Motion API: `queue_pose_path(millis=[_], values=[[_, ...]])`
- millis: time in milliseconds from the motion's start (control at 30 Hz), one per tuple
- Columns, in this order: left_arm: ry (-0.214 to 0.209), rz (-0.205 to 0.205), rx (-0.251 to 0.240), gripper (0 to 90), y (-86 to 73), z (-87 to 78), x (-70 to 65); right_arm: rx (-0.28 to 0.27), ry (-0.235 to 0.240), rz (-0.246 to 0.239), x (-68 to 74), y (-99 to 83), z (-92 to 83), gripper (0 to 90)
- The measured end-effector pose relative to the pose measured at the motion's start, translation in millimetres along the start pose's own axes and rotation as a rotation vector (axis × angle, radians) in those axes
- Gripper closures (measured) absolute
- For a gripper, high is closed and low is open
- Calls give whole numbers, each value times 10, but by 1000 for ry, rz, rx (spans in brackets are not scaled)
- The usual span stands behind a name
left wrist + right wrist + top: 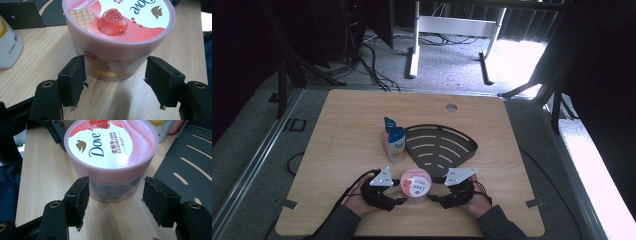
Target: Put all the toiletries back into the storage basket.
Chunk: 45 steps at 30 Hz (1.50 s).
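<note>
A pink Dove tub (415, 184) stands at the worktop's (337, 130) six o'clock edge. The left gripper (115, 77) at its nine o'clock and the right gripper (115, 198) at three both have their fingers released, apart around the tub's base.

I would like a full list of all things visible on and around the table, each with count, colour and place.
Round pink plastic tub with Dove lid: 1, pink and white, near edge of table, between both grippers.
Bottles with blue caps: 2, one pinkish, one pale with blue label, standing together at table centre, left of rack.
Black slotted fan-shaped metal rack: 1, black, centre, behind tub.
Wooden table: 1, light wood, round hole at far edge.
White frame legs: on grey floor beyond table.
Left gripper: 1, black, open, left of tub.
Right gripper: 1, black, open, right of tub.
</note>
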<state>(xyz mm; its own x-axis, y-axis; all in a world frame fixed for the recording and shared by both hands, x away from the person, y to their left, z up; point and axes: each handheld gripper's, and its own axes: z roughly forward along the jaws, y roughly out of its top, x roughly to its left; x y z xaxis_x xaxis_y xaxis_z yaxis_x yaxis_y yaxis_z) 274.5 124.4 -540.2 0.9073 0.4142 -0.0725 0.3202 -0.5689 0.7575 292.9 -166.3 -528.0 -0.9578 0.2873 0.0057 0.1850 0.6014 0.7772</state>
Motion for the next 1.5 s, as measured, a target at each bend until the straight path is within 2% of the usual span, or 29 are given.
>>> queue_pose_path(millis=[133,500,667,833,1133,1367,1433,1500], values=[[-9,-11,-1,317,1,5,11,2,15,-14,-5,-10,40,357],[11,10,-30,283,18,-2,-13,-4,30,-35,-9,-4,101,319],[20,20,-28,284,25,-7,-27,-4,26,-33,-4,-3,101,319],[58,50,-26,289,43,-10,-78,2,19,-32,6,4,98,320],[66,51,-19,291,91,-8,-112,8,22,-20,-2,-3,69,317],[64,42,-59,291,158,-59,-143,-1,17,-28,6,19,5,314],[56,41,-77,291,184,-85,-143,12,15,-30,11,13,1,319],[63,54,-73,291,209,-91,-159,23,16,-34,17,-3,17,325]])
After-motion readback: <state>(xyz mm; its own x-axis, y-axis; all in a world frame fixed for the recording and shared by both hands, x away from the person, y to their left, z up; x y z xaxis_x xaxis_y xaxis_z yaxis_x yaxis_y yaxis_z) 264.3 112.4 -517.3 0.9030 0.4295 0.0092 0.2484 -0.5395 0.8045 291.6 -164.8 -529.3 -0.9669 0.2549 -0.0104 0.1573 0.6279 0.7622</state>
